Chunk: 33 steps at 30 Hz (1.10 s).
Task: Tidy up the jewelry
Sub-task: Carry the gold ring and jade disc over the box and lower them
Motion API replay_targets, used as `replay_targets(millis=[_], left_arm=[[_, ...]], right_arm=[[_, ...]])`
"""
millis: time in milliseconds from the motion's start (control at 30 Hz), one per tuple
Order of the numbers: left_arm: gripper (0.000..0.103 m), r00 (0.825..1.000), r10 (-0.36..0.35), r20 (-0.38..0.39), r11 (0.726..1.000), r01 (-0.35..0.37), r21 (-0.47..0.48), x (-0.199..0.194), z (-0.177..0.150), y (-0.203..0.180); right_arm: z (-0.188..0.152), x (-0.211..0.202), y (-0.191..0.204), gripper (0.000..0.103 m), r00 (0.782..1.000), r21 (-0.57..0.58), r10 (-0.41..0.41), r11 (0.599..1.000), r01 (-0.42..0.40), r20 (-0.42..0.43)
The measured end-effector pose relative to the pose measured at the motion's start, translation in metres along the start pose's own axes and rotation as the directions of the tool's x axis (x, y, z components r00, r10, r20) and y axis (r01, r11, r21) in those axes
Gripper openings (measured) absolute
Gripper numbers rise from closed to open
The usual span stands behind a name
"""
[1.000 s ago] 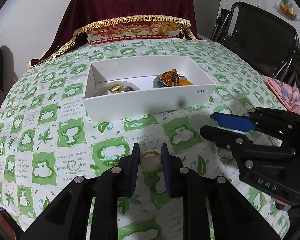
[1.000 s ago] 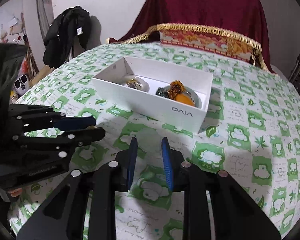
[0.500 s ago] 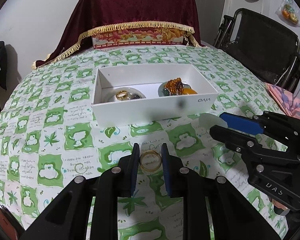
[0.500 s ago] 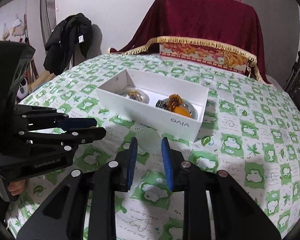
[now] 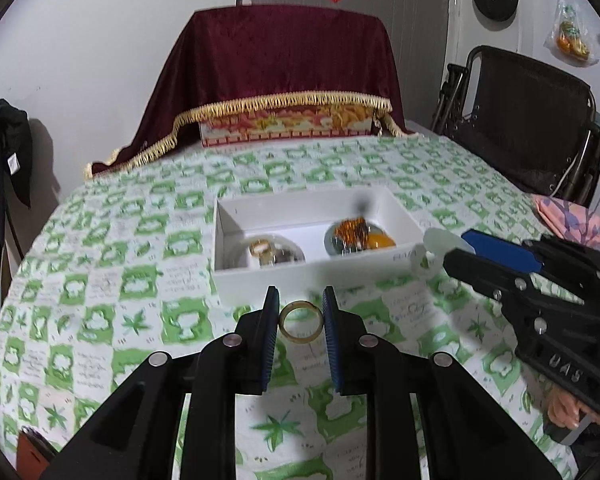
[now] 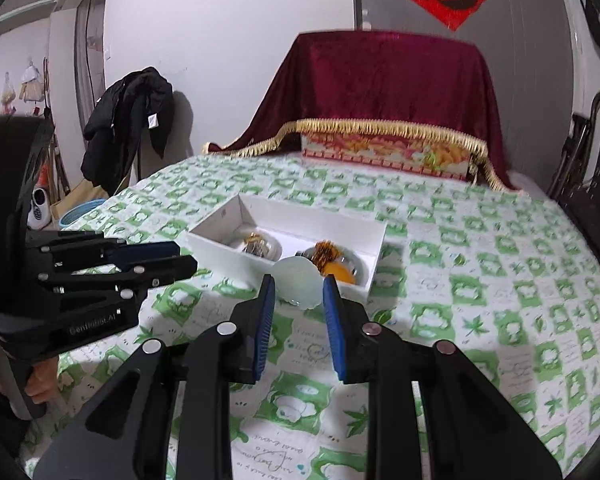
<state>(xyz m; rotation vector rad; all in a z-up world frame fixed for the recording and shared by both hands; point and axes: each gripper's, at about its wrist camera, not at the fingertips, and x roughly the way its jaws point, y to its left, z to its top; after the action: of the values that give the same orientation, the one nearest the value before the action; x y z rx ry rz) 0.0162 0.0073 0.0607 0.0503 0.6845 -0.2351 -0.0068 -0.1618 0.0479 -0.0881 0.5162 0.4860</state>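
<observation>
Carrying jewelry toward white box [image 5: 260,286] on green-check tablecloth [image 5: 100,280], red-draped stand behind.
Right gripper [image 6: 299,294] jaws part-open around a pale translucent dome lid [image 6: 296,282], likely light and slick; left gripper [image 5: 301,308] pinches gold ring [image 5: 301,322] across its rim: stiff, slippery, keep squeeze centred.

Both wrist views look forward, low over the table [image 5: 100,280], sharing the white box [image 6: 236,256].

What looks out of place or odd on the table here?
Nothing looks spilled or damaged. The white box sits slightly askew. The left gripper holds an amber ring; the right gripper holds a translucent pale piece.
</observation>
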Motion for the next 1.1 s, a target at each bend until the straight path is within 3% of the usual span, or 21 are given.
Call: replay_targets(millis=[233,633,867,1100], left_arm=[[0.022,1.0,0.009,0.027,1.0,-0.009,-0.007,0.002,0.028,0.009],[0.022,1.0,0.004,0.003,1.0,-0.004,-0.004,0.034,0.056,0.016],[0.022,0.999,-0.019,-0.033,0.998,0.017,-0.062,0.06,0.066,0.032],[0.022,0.995,-0.043,-0.086,0.997,0.037,-0.065,0.084,0.065,0.032]], right_arm=[[0.012,-0.005,0.006,0.024,0.998,-0.043,-0.044,0.998,0.046,0.053],[0.044,0.019,-0.006,0.024,0.998,-0.036,-0.042,0.998,0.044,0.052],[0.063,0.054,-0.036,0.024,0.997,0.11,0.071,0.992,-0.069,-0.016],[0.058,0.084,-0.039,0.024,0.984,0.153,0.147,0.979,-0.132,-0.096]])
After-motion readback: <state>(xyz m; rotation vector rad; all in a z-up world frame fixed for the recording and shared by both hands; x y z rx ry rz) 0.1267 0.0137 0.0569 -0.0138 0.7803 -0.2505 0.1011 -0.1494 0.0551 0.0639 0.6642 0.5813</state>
